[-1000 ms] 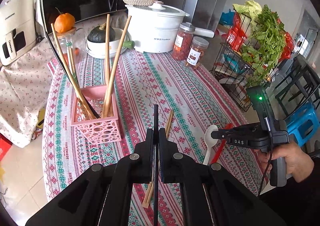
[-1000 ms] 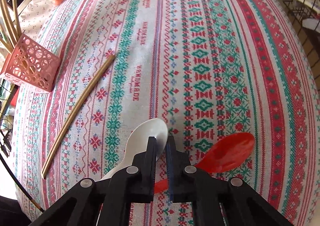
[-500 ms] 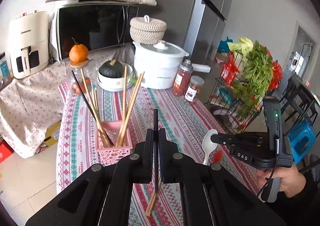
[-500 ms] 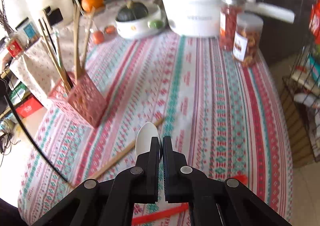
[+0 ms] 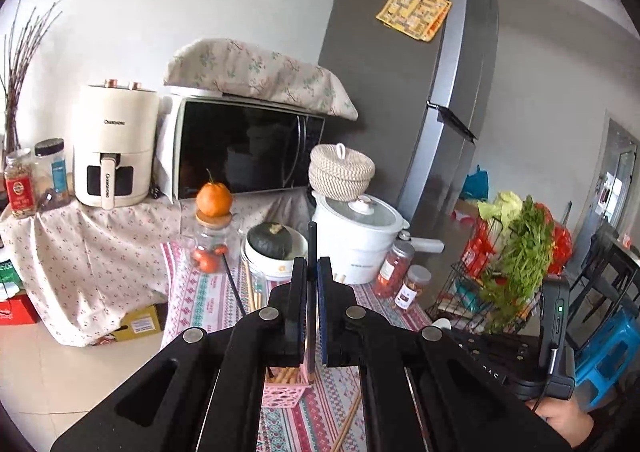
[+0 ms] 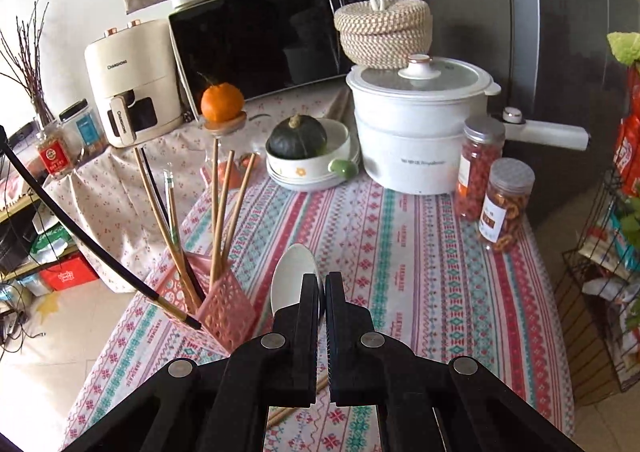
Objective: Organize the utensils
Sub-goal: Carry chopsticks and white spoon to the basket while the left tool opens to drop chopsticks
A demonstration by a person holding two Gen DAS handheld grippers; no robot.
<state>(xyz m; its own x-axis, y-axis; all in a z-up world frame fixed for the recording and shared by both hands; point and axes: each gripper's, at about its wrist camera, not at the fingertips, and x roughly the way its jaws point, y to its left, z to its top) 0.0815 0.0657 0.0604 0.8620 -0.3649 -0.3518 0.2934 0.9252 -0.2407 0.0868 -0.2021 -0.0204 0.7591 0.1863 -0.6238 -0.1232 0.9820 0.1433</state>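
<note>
My left gripper (image 5: 311, 268) is shut on a black chopstick (image 5: 312, 248) that stands upright between its fingers; the same stick slants in from the left in the right wrist view (image 6: 80, 240). Below it, the pink holder (image 5: 286, 392) with wooden chopsticks (image 6: 218, 211) stands on the patterned table (image 6: 420, 252); it also shows in the right wrist view (image 6: 224, 316). My right gripper (image 6: 322, 280) is shut on a white spoon (image 6: 294, 276), held up above the table right of the holder. A loose wooden chopstick (image 5: 348, 424) lies on the cloth.
At the table's back stand a white pot (image 6: 416, 131), a bowl with a dark squash (image 6: 304, 155), two jars (image 6: 492, 187) and a jar topped by an orange (image 6: 222, 103). A microwave (image 6: 260, 39), air fryer (image 6: 128, 83) and fridge (image 5: 420, 111) stand behind. A wire vegetable rack (image 5: 500, 280) stands right.
Both grippers have lifted and tilted up from the table. The right one carries the white spoon up off the cloth; the left one brings the black chopstick over the pink holder.
</note>
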